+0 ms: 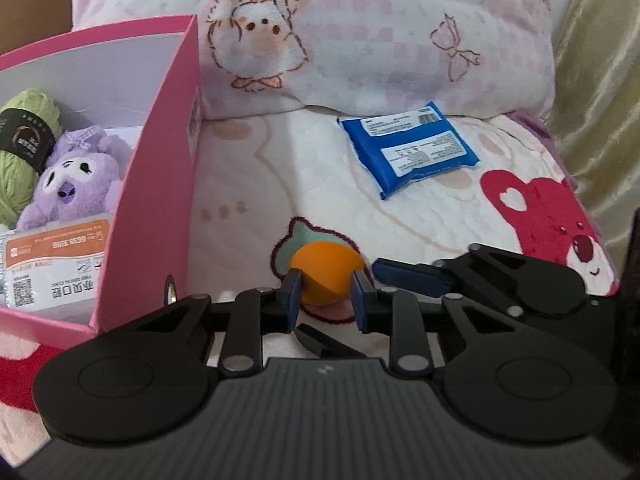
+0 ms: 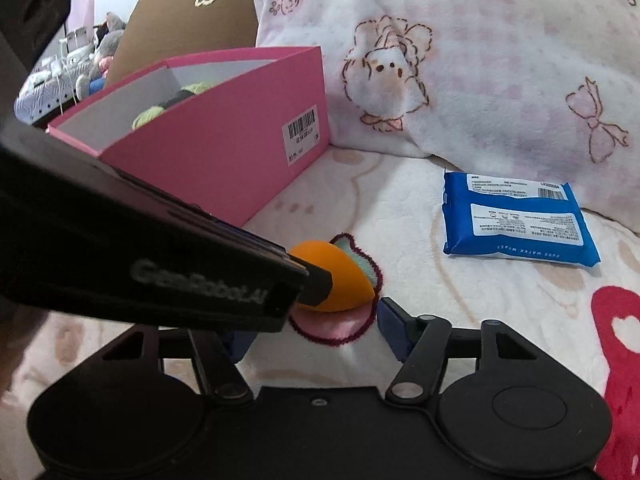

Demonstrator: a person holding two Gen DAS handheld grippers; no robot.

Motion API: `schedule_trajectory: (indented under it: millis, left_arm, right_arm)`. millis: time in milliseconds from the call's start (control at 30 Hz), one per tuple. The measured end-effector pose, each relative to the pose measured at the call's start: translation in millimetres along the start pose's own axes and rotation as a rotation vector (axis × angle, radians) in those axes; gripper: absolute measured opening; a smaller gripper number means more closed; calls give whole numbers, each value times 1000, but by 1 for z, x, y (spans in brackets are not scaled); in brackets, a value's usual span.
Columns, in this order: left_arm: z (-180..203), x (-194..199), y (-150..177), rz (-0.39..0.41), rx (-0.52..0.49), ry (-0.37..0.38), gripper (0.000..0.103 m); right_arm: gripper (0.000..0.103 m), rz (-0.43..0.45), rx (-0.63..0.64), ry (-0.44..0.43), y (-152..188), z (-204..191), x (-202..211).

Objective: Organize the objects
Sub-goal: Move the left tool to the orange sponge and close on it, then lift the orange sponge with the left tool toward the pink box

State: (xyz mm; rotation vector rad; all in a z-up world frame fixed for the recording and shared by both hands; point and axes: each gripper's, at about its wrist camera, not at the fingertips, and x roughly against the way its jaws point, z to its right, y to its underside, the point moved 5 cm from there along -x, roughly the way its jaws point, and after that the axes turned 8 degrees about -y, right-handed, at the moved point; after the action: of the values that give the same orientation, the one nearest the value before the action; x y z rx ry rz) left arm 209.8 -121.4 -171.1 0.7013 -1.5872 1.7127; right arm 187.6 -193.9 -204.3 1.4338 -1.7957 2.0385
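Blue pads [image 1: 294,294] of the left gripper [image 1: 326,296] pressed on both sides of the orange sponge [image 1: 326,276], so clamped on it. Egg-shaped and squishy by the look, very light, a bit smooth and ready to roll or pop out if pinched near the tip; best held around the fat middle, gently, just as now. Sponge resting on the blanket [image 1: 280,184], on a small stitched patch, near the front corner of the pink box [image 1: 160,200]. Right gripper [image 2: 316,330] low and just beside the sponge, jaws apart with nothing between them, one blue pad [image 2: 394,326] almost at the patch. Farther from the box, a blue wipes pack [image 1: 408,148] flat on the blanket, soft and crinkly, easy to take by an edge. Inside the box, green yarn [image 1: 24,152], a purple plush [image 1: 72,188] and a white packet [image 1: 52,268]. Behind the box, a pillow [image 1: 360,40] with little drawings.
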Motion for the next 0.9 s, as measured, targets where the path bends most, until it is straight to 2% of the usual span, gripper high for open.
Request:
schedule_trajectory:
  millis: [300, 533, 667, 900]
  left_arm:
    - [2, -4, 1, -20, -19, 9, 25]
    - [2, -6, 3, -23, -21, 18, 25]
    - [-1, -4, 2, -31, 9, 47, 25]
    - [-1, 7, 4, -58, 26, 115, 25]
  right_arm:
    - [67, -8, 22, 5, -3, 6, -13]
    - [64, 18, 39, 20, 0, 2, -13]
    - [55, 12, 60, 29, 0, -1, -9]
    - [52, 7, 57, 39, 1, -5, 1]
